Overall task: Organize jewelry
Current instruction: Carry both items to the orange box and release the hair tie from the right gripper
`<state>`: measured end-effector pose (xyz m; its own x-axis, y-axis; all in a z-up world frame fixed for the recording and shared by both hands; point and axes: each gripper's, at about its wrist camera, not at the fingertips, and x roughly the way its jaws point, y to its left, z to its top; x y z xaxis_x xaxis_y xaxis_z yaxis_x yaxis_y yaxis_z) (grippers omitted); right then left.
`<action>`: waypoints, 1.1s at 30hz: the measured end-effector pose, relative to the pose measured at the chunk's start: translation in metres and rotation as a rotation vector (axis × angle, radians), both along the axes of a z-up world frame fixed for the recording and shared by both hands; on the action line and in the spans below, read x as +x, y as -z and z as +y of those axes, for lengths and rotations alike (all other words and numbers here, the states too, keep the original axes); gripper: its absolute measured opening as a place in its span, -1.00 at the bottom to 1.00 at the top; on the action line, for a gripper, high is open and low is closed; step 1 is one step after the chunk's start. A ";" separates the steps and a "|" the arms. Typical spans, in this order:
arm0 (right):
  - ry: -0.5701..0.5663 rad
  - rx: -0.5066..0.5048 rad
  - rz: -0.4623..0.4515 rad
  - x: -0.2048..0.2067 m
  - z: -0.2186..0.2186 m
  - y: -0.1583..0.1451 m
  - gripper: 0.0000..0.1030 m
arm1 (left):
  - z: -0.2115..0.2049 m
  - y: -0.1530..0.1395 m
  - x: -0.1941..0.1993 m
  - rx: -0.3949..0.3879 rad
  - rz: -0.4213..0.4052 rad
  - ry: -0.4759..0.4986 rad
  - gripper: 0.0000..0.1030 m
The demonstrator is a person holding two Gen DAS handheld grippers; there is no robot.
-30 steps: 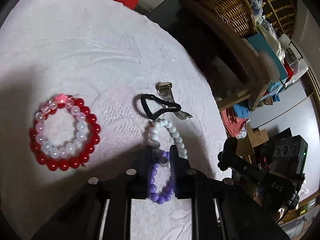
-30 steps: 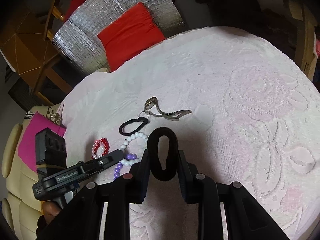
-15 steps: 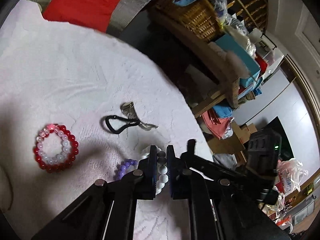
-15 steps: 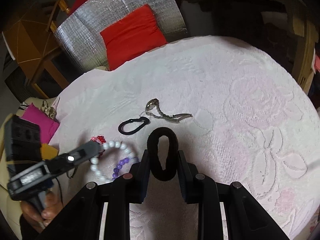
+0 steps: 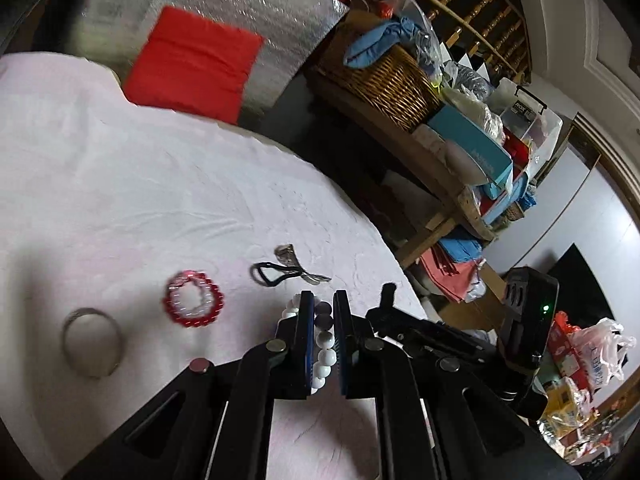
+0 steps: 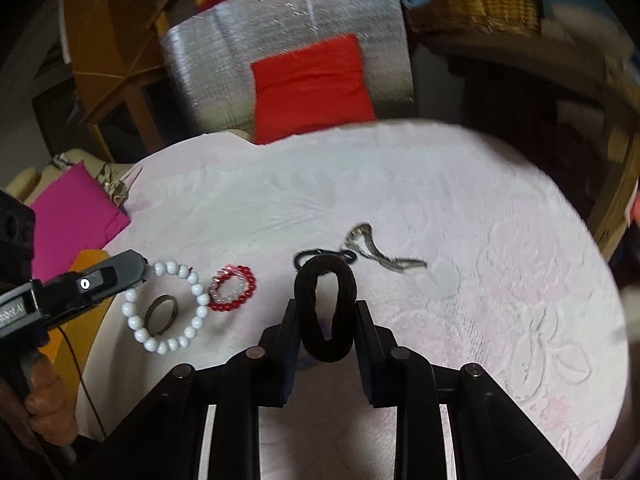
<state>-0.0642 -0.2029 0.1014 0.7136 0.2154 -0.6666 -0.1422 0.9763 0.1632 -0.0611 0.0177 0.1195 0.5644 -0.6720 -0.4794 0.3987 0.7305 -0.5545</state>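
Above the cloth (image 6: pixel 440 200), left jaws pinch the white bead bracelet (image 6: pixel 168 308); right jaws clamp a black scrunchie (image 6: pixel 325 312)

From my right wrist view, the black scrunchie (image 6: pixel 325 312) hides part of the thin black hair tie (image 6: pixel 324 257) beyond it. The far wicker basket (image 6: pixel 476 4) is blurred and cut off by the top edge. The left gripper (image 5: pixel 321 334) hides most of the white bead bracelet (image 5: pixel 325 356).

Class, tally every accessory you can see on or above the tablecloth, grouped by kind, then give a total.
Beaded bracelets: 2, white bead bracelet, red-and-clear bead bracelet
Hair ties: 2, thick black scrunchie, thin black elastic loop
Metal bangle: 1
Metal wristwatch: 1
Total: 6
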 end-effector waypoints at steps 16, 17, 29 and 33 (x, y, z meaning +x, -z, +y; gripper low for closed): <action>-0.073 -0.157 -0.211 -0.051 0.083 -0.057 -0.47 | 0.070 -0.058 -0.076 0.035 -0.107 -0.120 -0.82; -0.079 -0.159 -0.219 -0.052 0.088 -0.059 -0.47 | 0.077 -0.062 -0.080 0.033 -0.113 -0.130 -0.82; -0.154 -0.202 -0.280 -0.070 0.154 -0.078 -0.47 | 0.148 -0.086 -0.118 0.059 -0.165 -0.249 -0.82; -0.194 -0.222 -0.299 -0.076 0.180 -0.085 -0.47 | 0.177 -0.091 -0.131 0.062 -0.179 -0.298 -0.82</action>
